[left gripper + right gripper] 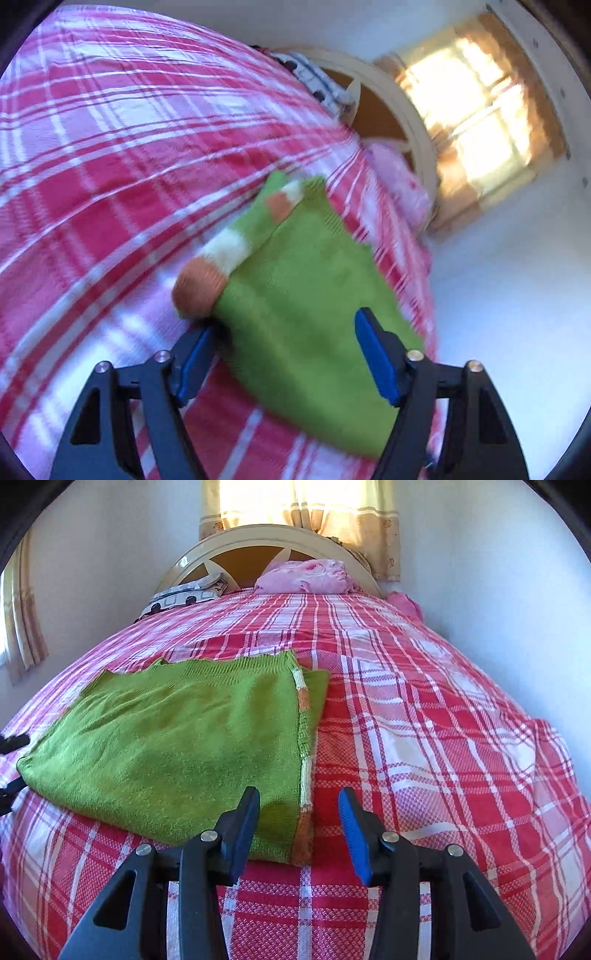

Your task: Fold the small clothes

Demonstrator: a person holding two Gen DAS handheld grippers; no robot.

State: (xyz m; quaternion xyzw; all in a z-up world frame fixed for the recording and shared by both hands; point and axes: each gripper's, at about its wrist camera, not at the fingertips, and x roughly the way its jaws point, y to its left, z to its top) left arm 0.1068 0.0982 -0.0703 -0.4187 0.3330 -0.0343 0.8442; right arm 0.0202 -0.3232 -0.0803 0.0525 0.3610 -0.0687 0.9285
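A green knitted sweater (166, 734) with orange-and-cream striped cuffs lies folded on a red, pink and white plaid bedspread (424, 716). No writing is readable. The left gripper (286, 330) tilts down over one end, jaws apart astride the fabric, not pinching it. The right gripper (299, 805) angles down at the striped edge, jaws apart, empty. A pink pillow (306, 576) rests by the headboard (258, 535).

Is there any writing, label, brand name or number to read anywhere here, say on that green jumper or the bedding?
None can be read.
Green jumper: no label or print showing.
Checked bedspread: pattern only.
Patterned pillow by the headboard: dark shapes, too small to tell if any are letters.
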